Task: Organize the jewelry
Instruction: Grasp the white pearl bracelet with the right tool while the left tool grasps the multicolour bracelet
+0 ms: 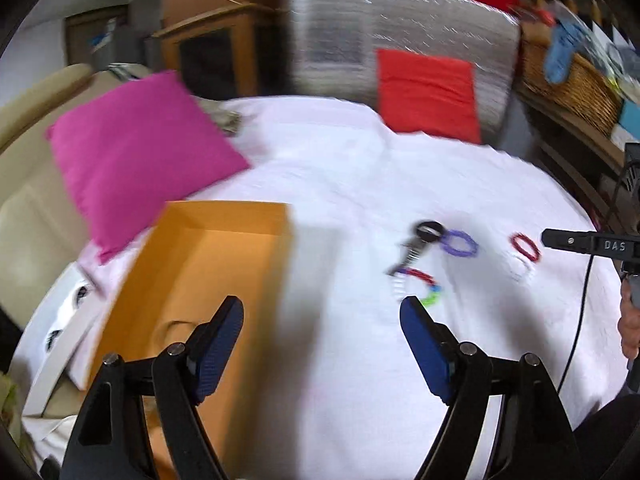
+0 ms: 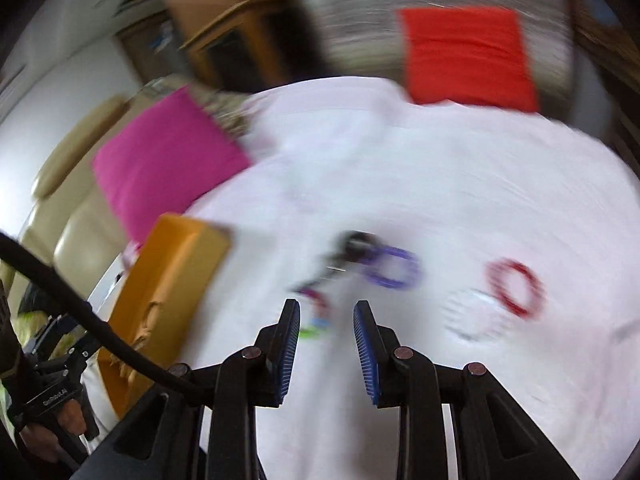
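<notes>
Several bracelets lie on a white cloth [image 1: 340,168]: a purple one [image 1: 460,243], a red one [image 1: 525,246], a multicoloured beaded one [image 1: 418,286] and a pale clear one [image 2: 472,316]. A dark keyring-like piece [image 1: 420,240] lies beside the purple bracelet [image 2: 394,267]. An open orange box [image 1: 200,280] stands to the left. My left gripper [image 1: 322,316] is open and empty, above the cloth between the box and the beaded bracelet. My right gripper [image 2: 326,316] is open and empty, just short of the beaded bracelet [image 2: 316,312]. The red bracelet [image 2: 516,288] lies to its right.
A pink cushion [image 1: 136,152] lies behind the orange box [image 2: 172,280], a red cushion [image 1: 428,92] at the cloth's far edge. A wicker basket [image 1: 572,84] sits on a shelf at right. A beige sofa [image 1: 28,216] is on the left. Both views are motion-blurred.
</notes>
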Demonstrator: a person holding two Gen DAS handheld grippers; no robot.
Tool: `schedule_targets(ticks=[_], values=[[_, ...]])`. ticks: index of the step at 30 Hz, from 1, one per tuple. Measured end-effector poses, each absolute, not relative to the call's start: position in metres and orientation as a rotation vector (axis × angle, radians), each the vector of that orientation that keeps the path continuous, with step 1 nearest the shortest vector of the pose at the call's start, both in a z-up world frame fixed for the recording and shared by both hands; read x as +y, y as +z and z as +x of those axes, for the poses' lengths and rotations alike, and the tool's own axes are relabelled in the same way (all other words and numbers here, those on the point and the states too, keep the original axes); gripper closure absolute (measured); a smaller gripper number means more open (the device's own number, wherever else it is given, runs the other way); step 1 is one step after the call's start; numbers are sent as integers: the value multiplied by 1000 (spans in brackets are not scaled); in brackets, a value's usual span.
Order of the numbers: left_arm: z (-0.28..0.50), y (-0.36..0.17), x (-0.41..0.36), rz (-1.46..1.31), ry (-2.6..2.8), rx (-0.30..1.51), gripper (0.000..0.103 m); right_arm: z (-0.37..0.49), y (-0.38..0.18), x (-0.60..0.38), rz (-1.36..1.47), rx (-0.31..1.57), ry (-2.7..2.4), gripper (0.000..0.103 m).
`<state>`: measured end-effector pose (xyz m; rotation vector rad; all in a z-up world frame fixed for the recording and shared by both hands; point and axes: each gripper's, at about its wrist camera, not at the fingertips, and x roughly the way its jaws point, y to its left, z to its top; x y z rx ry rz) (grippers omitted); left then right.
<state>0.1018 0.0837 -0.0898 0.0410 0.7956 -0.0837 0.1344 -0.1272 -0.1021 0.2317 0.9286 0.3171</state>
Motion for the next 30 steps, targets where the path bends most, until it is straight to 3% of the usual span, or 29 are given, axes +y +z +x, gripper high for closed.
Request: schedule_targets(ticks=[10,18,27,29,30], values=[[140,-123,-10,165,-203,799,22,134,-165,-271,497,990,169,71],[157,-184,-1,42,-185,951,22,155,-184,-248,406,1037,172,71],[182,-196,-3,-52,-207,988,22,179,-205,-224,319,1050,27,71],[190,-201,-2,-78,-207,1010,22,180,-206,-218,293,1038,1,76],[192,-204,-2,-88,-212,1020,22,180,-206,-214,266,1029,-12,84]])
